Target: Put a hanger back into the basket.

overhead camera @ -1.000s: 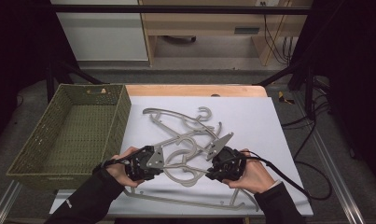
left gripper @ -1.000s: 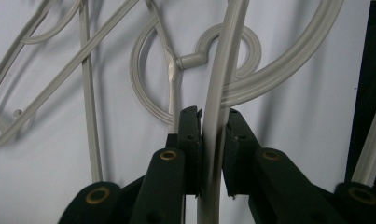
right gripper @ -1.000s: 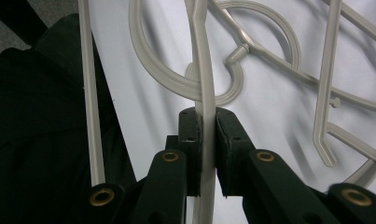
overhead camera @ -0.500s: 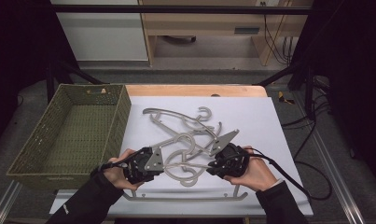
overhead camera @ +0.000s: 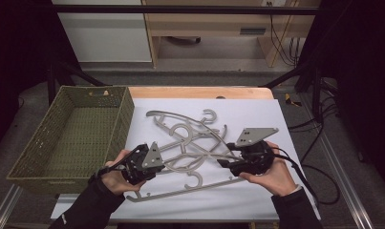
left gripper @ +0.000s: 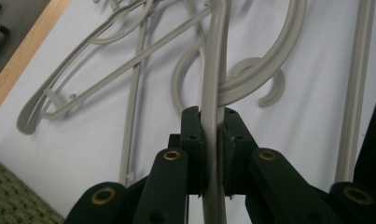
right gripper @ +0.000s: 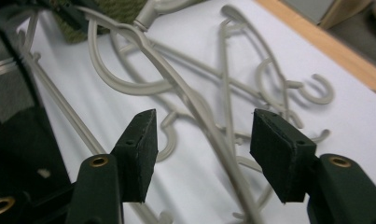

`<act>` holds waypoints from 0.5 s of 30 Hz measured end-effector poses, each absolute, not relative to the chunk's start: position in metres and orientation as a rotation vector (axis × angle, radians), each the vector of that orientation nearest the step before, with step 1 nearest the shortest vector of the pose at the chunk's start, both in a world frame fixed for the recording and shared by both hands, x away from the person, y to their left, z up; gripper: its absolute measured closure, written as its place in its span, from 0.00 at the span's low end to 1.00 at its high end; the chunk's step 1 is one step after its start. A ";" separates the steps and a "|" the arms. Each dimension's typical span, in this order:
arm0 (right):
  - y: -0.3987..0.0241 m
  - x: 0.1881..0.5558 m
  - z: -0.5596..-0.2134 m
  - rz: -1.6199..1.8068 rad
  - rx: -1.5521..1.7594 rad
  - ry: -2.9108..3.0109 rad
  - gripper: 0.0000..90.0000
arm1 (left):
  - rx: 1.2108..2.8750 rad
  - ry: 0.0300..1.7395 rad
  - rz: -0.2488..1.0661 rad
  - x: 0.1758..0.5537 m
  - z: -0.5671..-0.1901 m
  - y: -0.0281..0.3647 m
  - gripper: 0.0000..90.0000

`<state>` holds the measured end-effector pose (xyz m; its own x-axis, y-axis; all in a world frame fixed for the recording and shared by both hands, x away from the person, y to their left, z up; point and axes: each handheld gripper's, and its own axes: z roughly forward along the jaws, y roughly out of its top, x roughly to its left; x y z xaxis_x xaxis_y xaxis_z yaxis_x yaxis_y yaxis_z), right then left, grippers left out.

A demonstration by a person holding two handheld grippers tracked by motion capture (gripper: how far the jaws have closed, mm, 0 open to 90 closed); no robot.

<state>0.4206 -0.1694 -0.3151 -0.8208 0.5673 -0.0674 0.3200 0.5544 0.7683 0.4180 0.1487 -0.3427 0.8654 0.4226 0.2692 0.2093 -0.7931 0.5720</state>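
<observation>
At lower centre, the right gripper (overhead camera: pixel 224 163) has just opened wide off the hanger (left gripper: pixel 212 93), leaving the left gripper (overhead camera: pixel 157 163) alone clamping it for the basket (overhead camera: pixel 47 143).

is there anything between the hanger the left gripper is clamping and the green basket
Nothing visible. The grey plastic hanger is clamped in the left gripper right beside the green woven basket, with only bare white table between them. It does overlap the other grey hangers.
</observation>
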 end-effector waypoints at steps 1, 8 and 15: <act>-0.173 0.420 -0.314 1.153 0.752 2.463 0.45 | 2.487 0.474 0.530 0.419 -0.341 0.150 0.90; -0.202 0.411 -0.314 1.275 0.850 2.275 0.26 | 2.413 0.590 0.620 0.427 -0.328 0.152 0.90; -0.222 0.404 -0.328 1.294 0.969 2.177 0.12 | 2.357 0.653 0.672 0.435 -0.308 0.161 0.90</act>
